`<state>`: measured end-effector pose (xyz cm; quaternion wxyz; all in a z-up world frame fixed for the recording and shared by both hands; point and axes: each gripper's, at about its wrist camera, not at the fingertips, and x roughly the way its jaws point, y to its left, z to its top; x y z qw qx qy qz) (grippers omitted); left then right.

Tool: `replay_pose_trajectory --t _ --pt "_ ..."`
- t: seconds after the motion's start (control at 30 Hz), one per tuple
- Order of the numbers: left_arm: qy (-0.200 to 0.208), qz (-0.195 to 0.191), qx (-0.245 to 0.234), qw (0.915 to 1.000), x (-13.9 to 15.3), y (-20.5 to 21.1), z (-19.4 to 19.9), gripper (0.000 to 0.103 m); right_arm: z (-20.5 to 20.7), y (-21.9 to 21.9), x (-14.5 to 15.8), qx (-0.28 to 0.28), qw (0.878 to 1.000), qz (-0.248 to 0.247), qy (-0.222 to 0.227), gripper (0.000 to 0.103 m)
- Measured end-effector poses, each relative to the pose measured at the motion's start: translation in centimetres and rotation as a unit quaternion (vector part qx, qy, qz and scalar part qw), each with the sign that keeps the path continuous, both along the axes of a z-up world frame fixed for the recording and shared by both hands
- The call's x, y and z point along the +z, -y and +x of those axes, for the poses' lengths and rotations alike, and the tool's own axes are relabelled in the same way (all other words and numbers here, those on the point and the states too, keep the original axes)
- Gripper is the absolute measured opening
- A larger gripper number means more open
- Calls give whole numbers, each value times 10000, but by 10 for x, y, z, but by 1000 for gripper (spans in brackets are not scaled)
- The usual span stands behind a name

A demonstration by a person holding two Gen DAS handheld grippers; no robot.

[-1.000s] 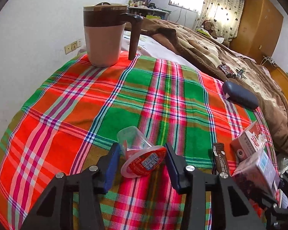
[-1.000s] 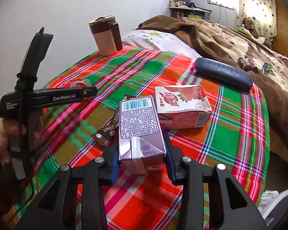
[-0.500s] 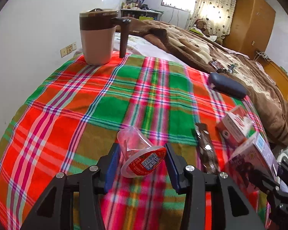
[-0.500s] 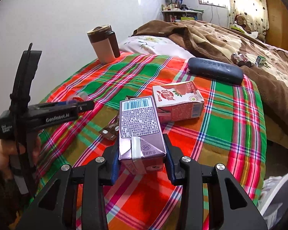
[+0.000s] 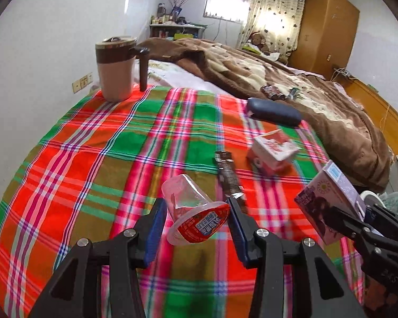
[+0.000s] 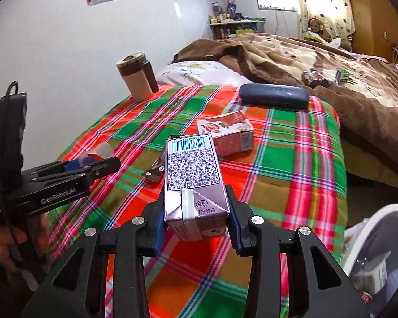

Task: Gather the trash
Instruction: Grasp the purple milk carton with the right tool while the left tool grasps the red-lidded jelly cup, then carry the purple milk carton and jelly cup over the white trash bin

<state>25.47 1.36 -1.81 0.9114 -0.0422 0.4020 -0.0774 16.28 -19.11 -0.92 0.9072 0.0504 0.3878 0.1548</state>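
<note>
My left gripper (image 5: 196, 217) is shut on a clear plastic cup with a red foil lid (image 5: 192, 212), held above the plaid tablecloth (image 5: 119, 153). My right gripper (image 6: 196, 220) is shut on a purple drink carton (image 6: 192, 175), also lifted; it shows in the left wrist view (image 5: 329, 201) at the right. A pink-and-white drink carton (image 6: 225, 132) lies on the cloth, with a brown snack wrapper (image 5: 228, 175) beside it. A white trash bin (image 6: 374, 259) with trash inside stands at the lower right, off the table's edge.
A brown lidded mug (image 5: 116, 69) stands at the far left corner. A dark blue glasses case (image 5: 273, 111) lies at the far right edge. A bed with a brown blanket (image 5: 291, 79) lies beyond the table. A white wall is on the left.
Both grippers have pulled back and up from the table with their loads, so more of the cloth shows. The trash bin has come into the right wrist view.
</note>
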Motion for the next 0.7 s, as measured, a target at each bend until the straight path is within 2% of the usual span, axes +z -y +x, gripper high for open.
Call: replay_pose_trajectory --t 0.7 --pt "443 39 -871 9952 40 93 -75 47 -60 76 21 -767 9963 193 344 40"
